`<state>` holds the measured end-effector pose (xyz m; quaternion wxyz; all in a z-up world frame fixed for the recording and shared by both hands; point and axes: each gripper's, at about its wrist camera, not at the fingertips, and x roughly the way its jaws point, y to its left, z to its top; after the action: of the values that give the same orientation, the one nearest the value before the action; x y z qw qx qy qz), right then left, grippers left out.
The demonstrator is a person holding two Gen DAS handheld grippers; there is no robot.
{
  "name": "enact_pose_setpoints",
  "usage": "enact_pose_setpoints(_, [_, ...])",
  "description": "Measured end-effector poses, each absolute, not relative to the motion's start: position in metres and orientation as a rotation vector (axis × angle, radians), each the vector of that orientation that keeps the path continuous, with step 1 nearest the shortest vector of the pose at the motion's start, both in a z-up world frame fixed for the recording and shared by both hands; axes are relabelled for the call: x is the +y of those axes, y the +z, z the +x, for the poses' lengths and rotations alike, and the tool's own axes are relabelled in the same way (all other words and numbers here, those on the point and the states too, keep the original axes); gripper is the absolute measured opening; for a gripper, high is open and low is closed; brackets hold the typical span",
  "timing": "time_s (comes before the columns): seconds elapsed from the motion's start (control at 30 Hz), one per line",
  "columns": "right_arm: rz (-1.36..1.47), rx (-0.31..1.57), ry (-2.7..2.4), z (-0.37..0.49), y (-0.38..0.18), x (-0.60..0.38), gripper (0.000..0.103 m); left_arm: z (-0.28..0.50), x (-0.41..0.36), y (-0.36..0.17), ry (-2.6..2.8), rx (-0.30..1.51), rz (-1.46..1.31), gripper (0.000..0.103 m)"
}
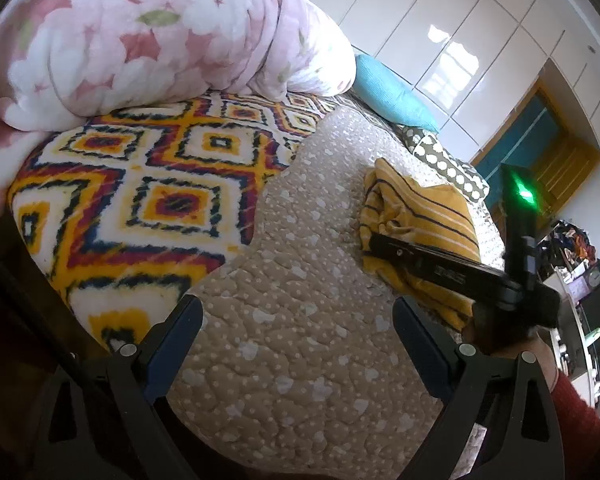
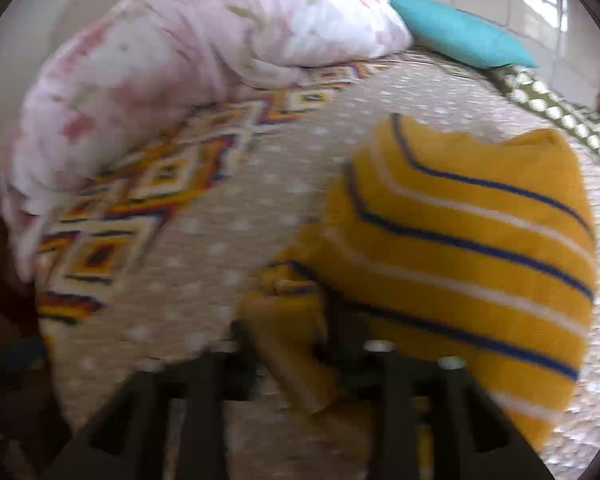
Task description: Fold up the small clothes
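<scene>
A small yellow garment (image 2: 460,240) with navy and white stripes lies bunched on the beige dotted bedspread (image 1: 300,340). In the left wrist view the garment (image 1: 416,216) sits at the right. My left gripper (image 1: 296,316) is open and empty above the bedspread, left of the garment. My right gripper (image 2: 288,344) is shut on a fold of the garment's near edge; the view is blurred. The right gripper also shows from the side in the left wrist view (image 1: 374,240), lying across the garment.
A pink floral duvet (image 1: 140,32) is heaped at the back left. A patterned orange and navy blanket (image 1: 140,184) covers the bed's left half. A teal pillow (image 1: 388,88) and a spotted pillow (image 1: 448,164) lie at the back. White wardrobe doors (image 1: 480,40) stand behind.
</scene>
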<state>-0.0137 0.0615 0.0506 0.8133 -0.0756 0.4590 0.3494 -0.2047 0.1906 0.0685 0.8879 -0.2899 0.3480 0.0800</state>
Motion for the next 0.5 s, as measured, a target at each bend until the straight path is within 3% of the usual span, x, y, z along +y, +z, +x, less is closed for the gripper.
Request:
enact_pose_setpoints(0.3, [0.002, 0.98, 0.838, -0.065, 0.066, -0.015, 0.062, -0.174, 0.181, 0.098, 0.115, 0.708, -0.565, 0.095])
enact_pose_setpoints(0.5, [0.12, 0.92, 0.696, -0.06, 0.088, -0.104, 0.062, -0.093, 0.145, 0.11, 0.026, 0.743, -0.416, 0.095])
